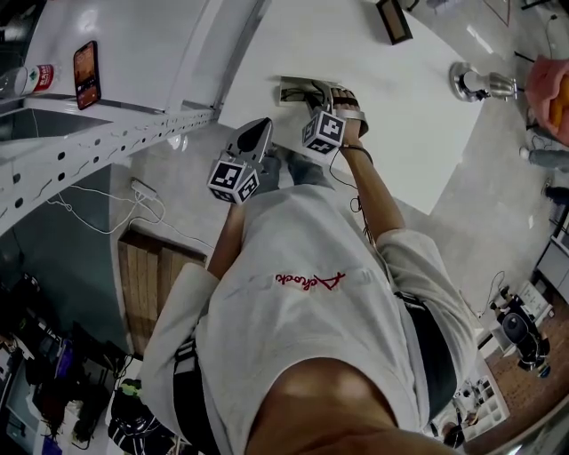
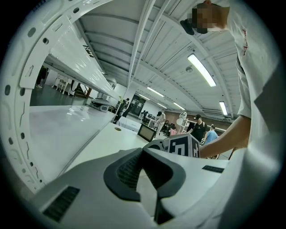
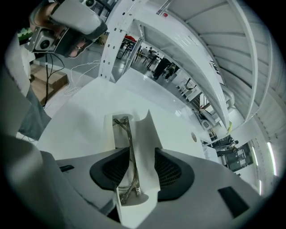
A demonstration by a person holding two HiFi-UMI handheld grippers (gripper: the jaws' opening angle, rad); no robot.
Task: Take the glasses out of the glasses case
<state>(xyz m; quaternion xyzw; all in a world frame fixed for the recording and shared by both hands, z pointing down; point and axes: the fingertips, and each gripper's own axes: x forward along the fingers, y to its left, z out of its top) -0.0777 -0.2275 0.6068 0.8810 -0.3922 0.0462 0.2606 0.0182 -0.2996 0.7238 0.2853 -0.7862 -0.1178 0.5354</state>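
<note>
A white glasses case (image 3: 145,134) lies open on the white table (image 3: 80,129), its lid standing up. The thin metal-framed glasses (image 3: 130,147) lie inside it. My right gripper (image 3: 137,154) points down over the case, jaws open, with the case and glasses between the pads. In the head view the case (image 1: 298,91) sits near the table's edge under the right gripper (image 1: 329,93). My left gripper (image 1: 263,126) hovers just left of the case, off the table's edge. Seen from its own camera, the left gripper (image 2: 143,151) is shut and holds nothing.
A small dark frame (image 1: 393,19) and a metal stand (image 1: 480,83) sit farther out on the table. A white perforated rail (image 1: 98,142) runs at the left, with a phone (image 1: 86,73) and a bottle (image 1: 31,78) on the shelf. A wooden box (image 1: 151,275) stands on the floor.
</note>
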